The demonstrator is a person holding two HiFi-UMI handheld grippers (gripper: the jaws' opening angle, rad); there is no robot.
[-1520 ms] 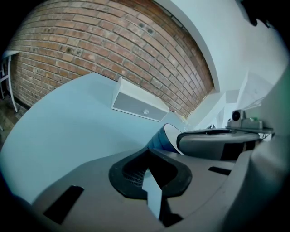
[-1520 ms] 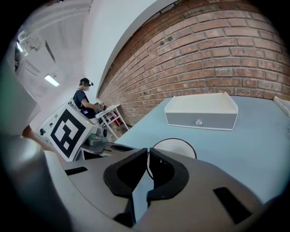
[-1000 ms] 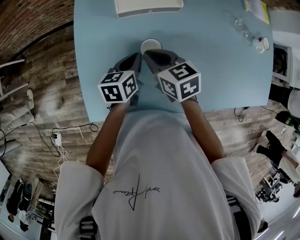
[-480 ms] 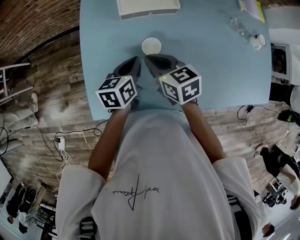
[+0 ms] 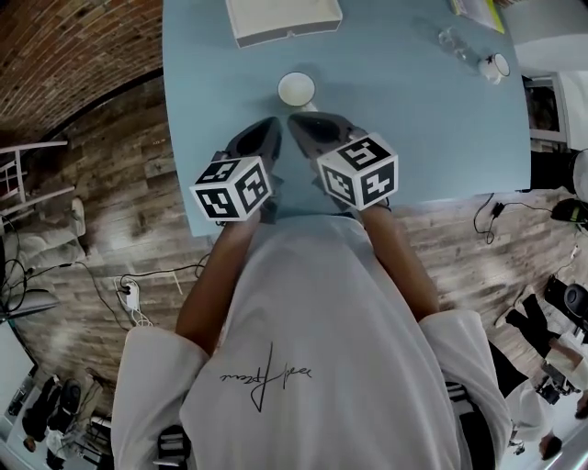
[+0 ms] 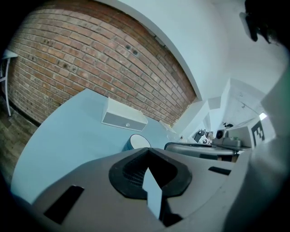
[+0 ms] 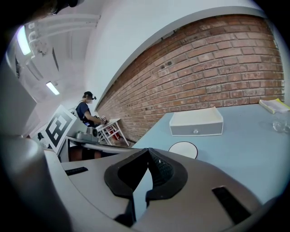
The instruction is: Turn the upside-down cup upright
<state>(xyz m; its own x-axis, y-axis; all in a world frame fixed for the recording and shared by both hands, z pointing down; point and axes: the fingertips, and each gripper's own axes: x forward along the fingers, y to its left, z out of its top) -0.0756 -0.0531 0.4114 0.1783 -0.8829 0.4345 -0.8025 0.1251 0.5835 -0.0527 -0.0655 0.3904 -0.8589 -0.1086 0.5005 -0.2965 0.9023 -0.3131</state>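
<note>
Apparently for an approach, the left hand-held gripper (image 5: 272,123) and the right hand-held gripper (image 5: 293,118) are held closed and empty just before the cup (image 5: 297,89), which stands untouched on the worktop (image 5: 413,119).

Blue table (image 5: 432,128): cup (image 5: 297,89), white box (image 5: 283,18)

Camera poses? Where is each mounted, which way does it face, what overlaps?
Head view: on the person's head, steeply down at the blue table; shirt, forearms, left tongs, right tongs show.
Left gripper view: on left tongs, along its shut jaws toward the cup.
Right gripper view: on right tongs, along its shut jaws toward the same cup.
Shared: all three see cup and white drawer box.
</note>
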